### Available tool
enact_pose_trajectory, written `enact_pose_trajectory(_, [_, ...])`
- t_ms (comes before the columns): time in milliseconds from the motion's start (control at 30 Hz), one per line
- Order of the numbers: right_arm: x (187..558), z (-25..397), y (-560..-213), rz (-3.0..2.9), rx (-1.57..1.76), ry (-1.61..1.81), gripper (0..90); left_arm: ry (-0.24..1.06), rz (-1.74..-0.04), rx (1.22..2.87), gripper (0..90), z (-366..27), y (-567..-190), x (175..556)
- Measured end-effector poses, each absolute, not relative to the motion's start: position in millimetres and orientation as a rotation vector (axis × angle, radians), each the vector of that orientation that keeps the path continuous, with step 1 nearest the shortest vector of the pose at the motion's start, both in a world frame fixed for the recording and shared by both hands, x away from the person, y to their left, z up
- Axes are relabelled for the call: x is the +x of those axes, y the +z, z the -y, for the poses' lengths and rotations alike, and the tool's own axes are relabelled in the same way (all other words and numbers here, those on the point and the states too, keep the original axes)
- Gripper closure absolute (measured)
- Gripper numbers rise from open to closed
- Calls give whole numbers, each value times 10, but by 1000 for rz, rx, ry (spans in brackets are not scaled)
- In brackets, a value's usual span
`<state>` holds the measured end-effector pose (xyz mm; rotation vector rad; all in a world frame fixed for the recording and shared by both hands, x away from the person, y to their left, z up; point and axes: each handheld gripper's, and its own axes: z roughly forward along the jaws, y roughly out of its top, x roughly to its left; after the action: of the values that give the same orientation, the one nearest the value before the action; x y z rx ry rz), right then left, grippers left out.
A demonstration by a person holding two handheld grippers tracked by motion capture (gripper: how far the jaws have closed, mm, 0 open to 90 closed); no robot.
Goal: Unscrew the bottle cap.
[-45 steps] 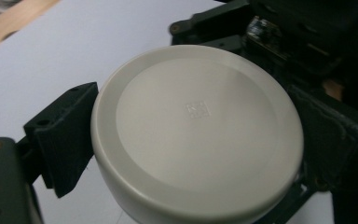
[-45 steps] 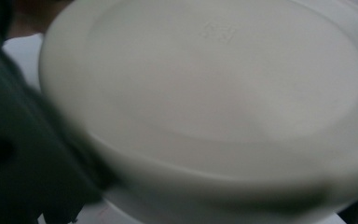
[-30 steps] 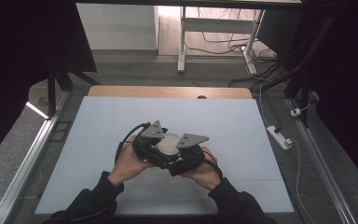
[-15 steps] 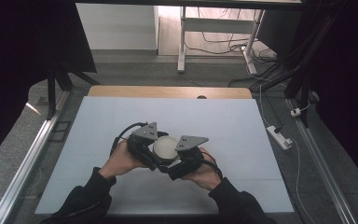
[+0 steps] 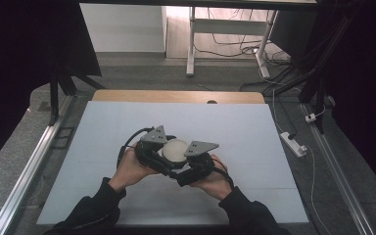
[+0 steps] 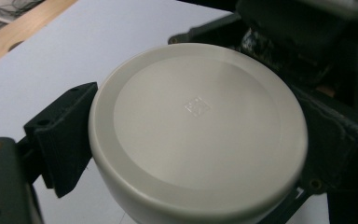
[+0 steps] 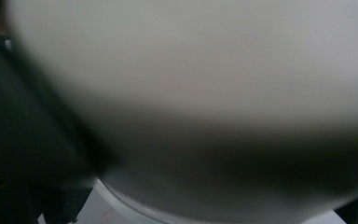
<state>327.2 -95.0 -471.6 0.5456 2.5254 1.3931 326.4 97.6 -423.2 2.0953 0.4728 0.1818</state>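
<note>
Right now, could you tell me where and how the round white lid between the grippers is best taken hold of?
Grip the white lid by its rounded rim, jaws on opposite sides, coming in level from the side. Its top is broad, flat and smooth, so only the rim gives purchase. The left gripper looks to straddle it this way already, and the right gripper crowds its other side.

Both claws, left (image 5: pixel 162 152) and right (image 5: pixel 185 164), grip a white lid (image 5: pixel 175 149) at the counter's (image 5: pixel 235 127) centre, from nine and four o'clock.
</note>
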Motion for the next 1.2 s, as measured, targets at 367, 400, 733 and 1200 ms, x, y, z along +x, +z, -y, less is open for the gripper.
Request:
enact_pose_trajectory(367, [3304, 977, -4730, -2520, 570, 1382, 67, 204, -491, 2095, 81, -1037, -4178, 3234])
enact_pose_trajectory(400, [3308, 983, -4729, -2518, 576, 1384, 67, 204, -491, 2095, 80, -1037, -4178, 3234])
enact_pose_trajectory(733, [3365, 1060, -4714, -2506, 609, 1380, 67, 211, -507, 2085, 80, -1105, -4170, 3194])
enact_pose_trajectory(1200, [3443, 1143, -4704, -2484, 647, 1369, 67, 203, -515, 2075, 80, -1246, -4208, 3104])
